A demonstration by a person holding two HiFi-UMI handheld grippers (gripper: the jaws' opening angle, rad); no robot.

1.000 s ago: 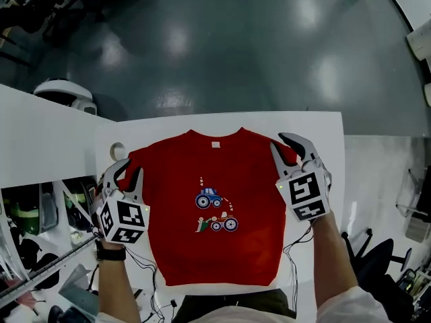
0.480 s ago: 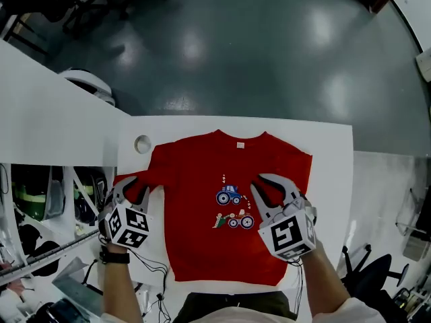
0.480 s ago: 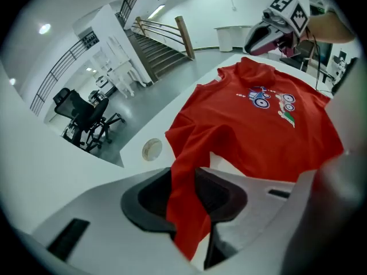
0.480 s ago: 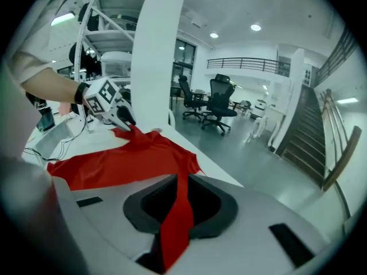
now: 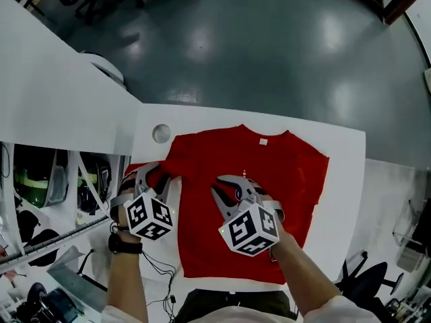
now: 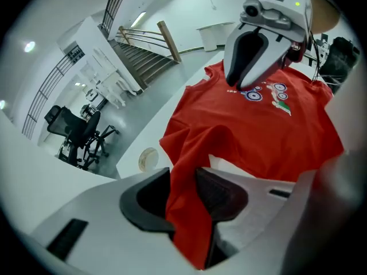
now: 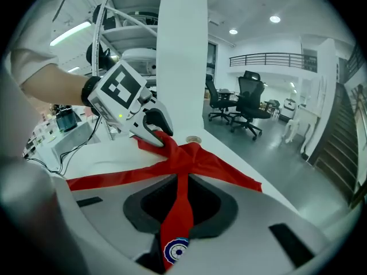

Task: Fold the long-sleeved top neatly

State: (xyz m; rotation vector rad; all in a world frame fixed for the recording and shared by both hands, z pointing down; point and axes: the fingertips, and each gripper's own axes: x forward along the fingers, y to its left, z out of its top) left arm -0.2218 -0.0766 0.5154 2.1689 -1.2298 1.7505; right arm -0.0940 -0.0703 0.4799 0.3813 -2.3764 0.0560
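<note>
Top: a red long-sleeved top is lying on the white table, front side up, its neck opening pointing to 12 o'clock in the head view.
Shape: it is not lying flat. The body is spreading smooth toward 3 o'clock, but the cloth is bunching at 9 o'clock and rising in a ridge in the middle.
Neck label: a small white neck label is showing inside the collar.
Print: a tractor print with blue and white wheels is sitting on the chest. In the head view the right gripper is covering most of it.
Left gripper: the left gripper is standing at 9 o'clock of the top. Its jaws are opening, with a hanging fold of the sleeve between them, and the cloth is touching both pads.
Right gripper: the right gripper is hovering over the middle of the chest. Its jaws are pinching a narrow fold of the red cloth, and one printed wheel is showing in that fold.
Disc: a small round disc is resting on the table at 10 o'clock of the top, near the shoulder.
</note>
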